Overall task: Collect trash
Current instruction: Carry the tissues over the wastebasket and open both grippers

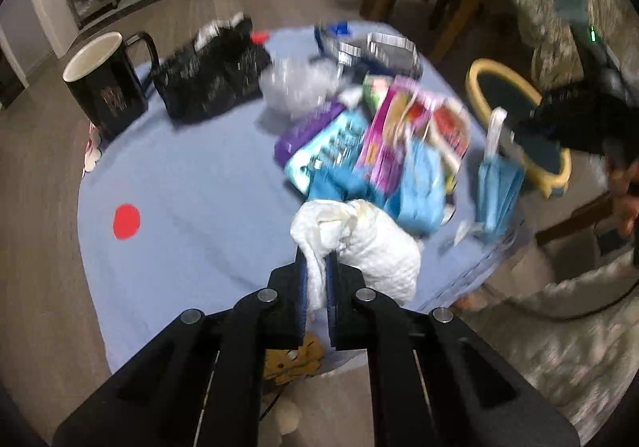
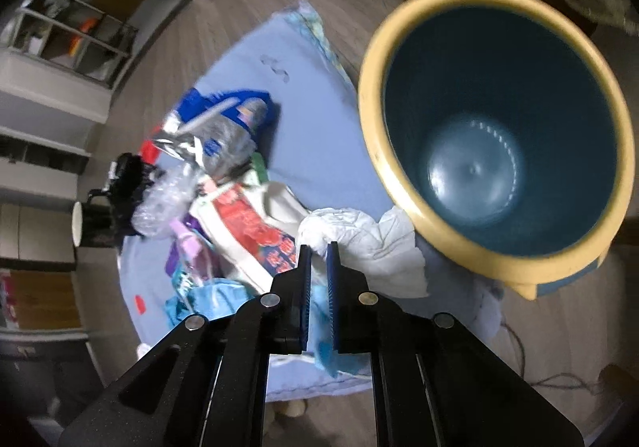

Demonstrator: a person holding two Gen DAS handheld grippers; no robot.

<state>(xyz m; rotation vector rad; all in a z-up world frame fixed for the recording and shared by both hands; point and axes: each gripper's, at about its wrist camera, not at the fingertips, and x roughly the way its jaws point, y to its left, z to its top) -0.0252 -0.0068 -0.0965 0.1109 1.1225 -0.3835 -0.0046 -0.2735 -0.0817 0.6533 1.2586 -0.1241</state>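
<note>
Gripping: one tissue (image 1: 359, 243), one blue mask (image 2: 323, 343).

I count one black mug (image 1: 104, 86), one yellow-rimmed bin (image 2: 495, 135), one crumpled white paper towel (image 1: 359, 243), one blue face mask (image 1: 497, 187), one red dot (image 1: 126, 220) and two tools, left (image 1: 315, 267) and right (image 2: 319, 259).
</note>
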